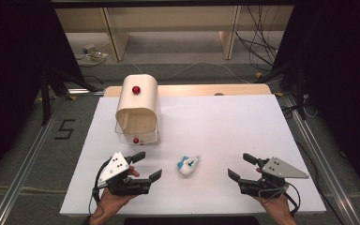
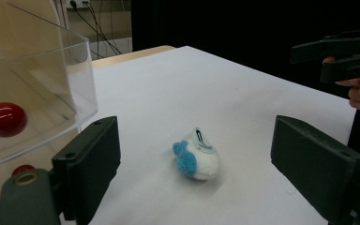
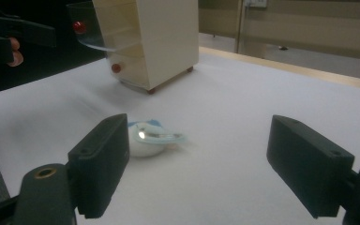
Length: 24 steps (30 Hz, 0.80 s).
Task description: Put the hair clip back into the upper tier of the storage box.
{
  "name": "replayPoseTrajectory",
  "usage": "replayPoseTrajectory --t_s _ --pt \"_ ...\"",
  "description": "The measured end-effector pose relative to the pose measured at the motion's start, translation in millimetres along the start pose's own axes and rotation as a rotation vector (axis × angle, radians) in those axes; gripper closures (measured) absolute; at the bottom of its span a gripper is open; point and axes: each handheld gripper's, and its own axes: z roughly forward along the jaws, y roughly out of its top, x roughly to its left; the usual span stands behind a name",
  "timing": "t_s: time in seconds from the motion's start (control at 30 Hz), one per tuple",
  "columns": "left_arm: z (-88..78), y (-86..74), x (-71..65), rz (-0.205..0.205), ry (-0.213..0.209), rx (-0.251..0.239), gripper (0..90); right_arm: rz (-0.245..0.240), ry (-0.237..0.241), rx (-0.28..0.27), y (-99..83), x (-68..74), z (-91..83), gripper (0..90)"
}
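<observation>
A small white and blue plush toy [image 1: 188,165] lies on the white table [image 1: 225,122] near its front edge, between my two grippers. My left gripper [image 1: 146,166] stands open to the toy's left, jaws wide and pointing at it; the toy [image 2: 197,161] sits a short way beyond the jaws. My right gripper [image 1: 239,167] is open to the toy's right, and the toy [image 3: 147,138] lies just past its left jaw. A cream box with a rounded top [image 1: 137,108], a clear open door [image 2: 37,89] and red knobs [image 1: 136,89] stands behind the left gripper.
A wooden strip [image 1: 192,90] runs along the table's far edge. Beyond it are a floor with cables [image 1: 262,42] and wooden furniture legs. Metal rails [image 1: 23,159] flank the table on both sides.
</observation>
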Motion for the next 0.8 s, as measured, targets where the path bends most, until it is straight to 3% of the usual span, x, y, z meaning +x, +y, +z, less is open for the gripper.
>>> replayPoseTrajectory --t_s 0.57,0.8 --pt "5.6 -0.4 -3.7 0.006 0.008 0.012 15.8 0.002 -0.006 0.004 0.6 -0.6 0.6 22.8" --pt "8.7 0.6 -7.3 0.017 -0.012 0.010 15.8 0.003 -0.010 -0.007 1.2 -1.1 -0.1 23.1"
